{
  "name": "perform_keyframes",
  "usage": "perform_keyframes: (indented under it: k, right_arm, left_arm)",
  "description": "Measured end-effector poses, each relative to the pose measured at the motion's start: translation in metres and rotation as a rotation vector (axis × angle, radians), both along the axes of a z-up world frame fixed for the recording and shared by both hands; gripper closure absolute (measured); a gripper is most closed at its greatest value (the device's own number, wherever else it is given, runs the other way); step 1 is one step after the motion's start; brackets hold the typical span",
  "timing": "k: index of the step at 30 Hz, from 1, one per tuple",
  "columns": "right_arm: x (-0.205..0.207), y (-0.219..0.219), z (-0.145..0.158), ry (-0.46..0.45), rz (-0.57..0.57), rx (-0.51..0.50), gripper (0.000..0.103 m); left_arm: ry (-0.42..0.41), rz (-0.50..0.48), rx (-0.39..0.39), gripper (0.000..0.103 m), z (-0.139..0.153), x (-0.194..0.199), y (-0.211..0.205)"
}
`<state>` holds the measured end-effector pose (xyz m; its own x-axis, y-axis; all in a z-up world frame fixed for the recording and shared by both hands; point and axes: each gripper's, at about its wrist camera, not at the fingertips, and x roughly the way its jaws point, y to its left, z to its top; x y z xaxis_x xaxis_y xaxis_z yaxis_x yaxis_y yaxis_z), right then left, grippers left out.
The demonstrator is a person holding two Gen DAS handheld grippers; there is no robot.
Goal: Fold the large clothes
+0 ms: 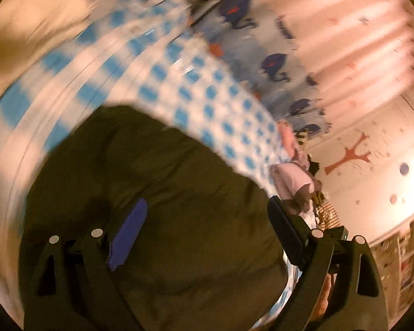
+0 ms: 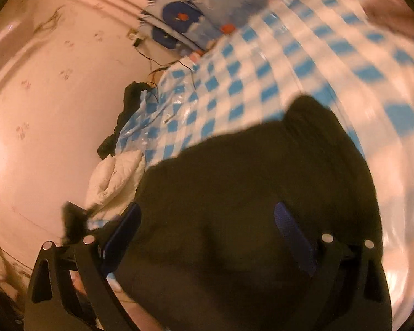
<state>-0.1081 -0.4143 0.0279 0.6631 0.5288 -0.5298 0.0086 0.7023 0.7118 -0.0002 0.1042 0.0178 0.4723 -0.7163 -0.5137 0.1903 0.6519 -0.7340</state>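
A large dark olive-brown garment [image 1: 151, 193] lies on a blue-and-white checked plastic sheet [image 1: 196, 88]. It fills the lower middle of the left wrist view and shows in the right wrist view [image 2: 248, 207] too. My left gripper [image 1: 207, 215] is open above the garment, its blue-padded fingers wide apart with dark cloth between them. My right gripper [image 2: 207, 220] is open too, spread over the garment near its left edge. Both views are motion-blurred.
A white padded jacket [image 2: 116, 176] and a black garment [image 2: 127, 113] lie at the sheet's edge by a pink wall [image 2: 41, 82]. Pink clothes [image 1: 292, 176] are piled at the far side. A whale-print cloth [image 1: 262, 55] and pink curtain [image 1: 358, 41] lie beyond.
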Motion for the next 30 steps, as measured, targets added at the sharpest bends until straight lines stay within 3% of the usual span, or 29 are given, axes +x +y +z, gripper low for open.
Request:
perform_keyframes:
  k: [3, 6, 8, 11, 14, 18, 20, 22, 25, 27, 28, 30]
  right_arm:
    - [0.021, 0.011, -0.005, -0.006, -0.051, -0.068, 0.01]
    - [0.037, 0.022, -0.039, 0.063, -0.067, -0.135, 0.01]
    - [0.028, 0.033, -0.061, 0.059, -0.036, -0.182, 0.009]
    - [0.013, 0.051, -0.069, 0.043, 0.021, -0.28, 0.009]
    - [0.005, 0.055, -0.06, 0.059, 0.031, -0.314, 0.009]
    - [0.011, 0.05, -0.019, -0.054, -0.034, -0.341, 0.009]
    - [0.03, 0.047, -0.009, -0.059, -0.081, -0.373, 0.009]
    - [0.051, 0.041, -0.011, -0.038, -0.123, -0.392, 0.009]
    - [0.079, 0.024, -0.043, 0.076, -0.197, -0.444, 0.009]
    - [0.084, 0.009, -0.076, 0.162, -0.215, -0.375, 0.009]
    - [0.082, 0.0, -0.089, 0.177, -0.226, -0.315, 0.009]
    - [0.079, -0.006, -0.096, 0.176, -0.234, -0.302, 0.009]
  left_arm:
    - [-0.028, -0.009, -0.003, 0.017, -0.007, 0.011, -0.018]
    - [0.014, -0.009, 0.02, 0.017, -0.039, 0.01, -0.022]
    - [0.002, -0.027, 0.006, 0.017, -0.061, -0.002, -0.021]
    - [-0.056, -0.075, 0.093, 0.017, -0.071, -0.029, -0.029]
    - [-0.08, -0.05, 0.123, 0.017, -0.056, -0.042, -0.027]
    - [-0.243, 0.02, 0.122, 0.017, -0.009, -0.035, -0.026]
    - [-0.266, 0.066, 0.118, 0.016, 0.002, -0.019, -0.027]
    - [-0.237, 0.128, 0.123, 0.015, -0.002, 0.004, -0.025]
    - [-0.115, 0.193, 0.134, 0.015, -0.035, 0.03, -0.012]
    - [-0.034, 0.204, 0.106, 0.015, -0.068, 0.036, 0.0]
    - [-0.017, 0.196, 0.065, 0.016, -0.079, 0.035, 0.005]
    - [-0.022, 0.19, 0.064, 0.017, -0.088, 0.031, 0.008]
